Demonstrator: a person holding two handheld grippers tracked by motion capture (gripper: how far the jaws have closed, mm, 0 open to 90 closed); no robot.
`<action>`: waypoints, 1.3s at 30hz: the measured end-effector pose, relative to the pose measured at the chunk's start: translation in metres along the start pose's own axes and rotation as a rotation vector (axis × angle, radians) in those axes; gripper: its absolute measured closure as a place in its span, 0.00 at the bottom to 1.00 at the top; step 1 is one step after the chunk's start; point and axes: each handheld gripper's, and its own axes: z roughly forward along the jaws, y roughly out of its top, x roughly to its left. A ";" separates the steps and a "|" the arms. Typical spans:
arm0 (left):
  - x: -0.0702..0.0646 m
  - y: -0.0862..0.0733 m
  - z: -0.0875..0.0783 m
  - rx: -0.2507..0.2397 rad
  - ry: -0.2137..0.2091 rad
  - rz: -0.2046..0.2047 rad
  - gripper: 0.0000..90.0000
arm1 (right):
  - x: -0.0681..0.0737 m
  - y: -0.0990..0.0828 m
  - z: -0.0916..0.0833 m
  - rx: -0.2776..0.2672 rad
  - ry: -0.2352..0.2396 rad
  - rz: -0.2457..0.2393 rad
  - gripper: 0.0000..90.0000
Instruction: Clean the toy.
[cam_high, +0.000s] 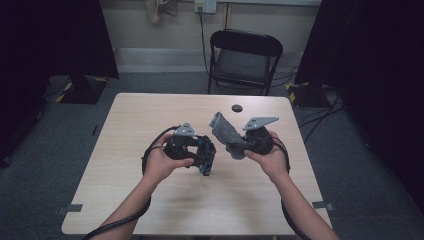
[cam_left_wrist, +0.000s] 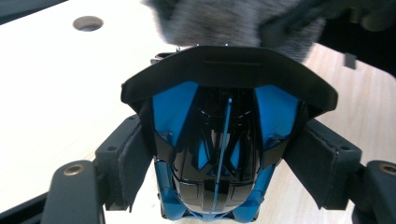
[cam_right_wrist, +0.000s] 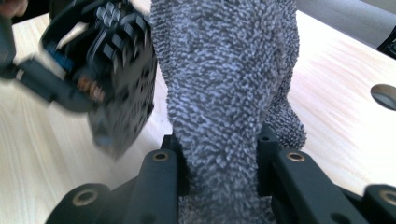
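Wiping stage, midway by appearance: left tool (cam_high: 206, 159) clamped on black-and-blue computer mouse (cam_left_wrist: 219, 154), held above desk (cam_high: 125, 150); right tool (cam_right_wrist: 219, 182) pinched tight on grey towelling cloth (cam_right_wrist: 229, 79), raised just beside mouse; contact not confirmable; rubbing and set-down left. Round desk hole (cam_high: 237, 108) and folding chair (cam_high: 244, 60) well apart; nothing obstructing.

A recording studio or lab: black curtains (cam_high: 55, 35) hang at upper left and right, a folding chair (cam_high: 244, 60) stands top centre, cables (cam_high: 320, 117) cross grey carpet.
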 end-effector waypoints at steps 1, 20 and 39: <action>-0.004 0.003 0.004 0.001 -0.007 0.006 0.28 | 0.002 0.005 0.005 0.012 0.006 -0.014 0.78; 0.012 0.000 0.006 0.040 0.051 -0.014 0.28 | 0.025 0.016 0.007 0.029 0.071 -0.144 0.78; 0.023 -0.001 -0.008 -0.001 0.072 -0.043 0.28 | 0.028 -0.002 0.004 -0.001 0.089 -0.108 0.78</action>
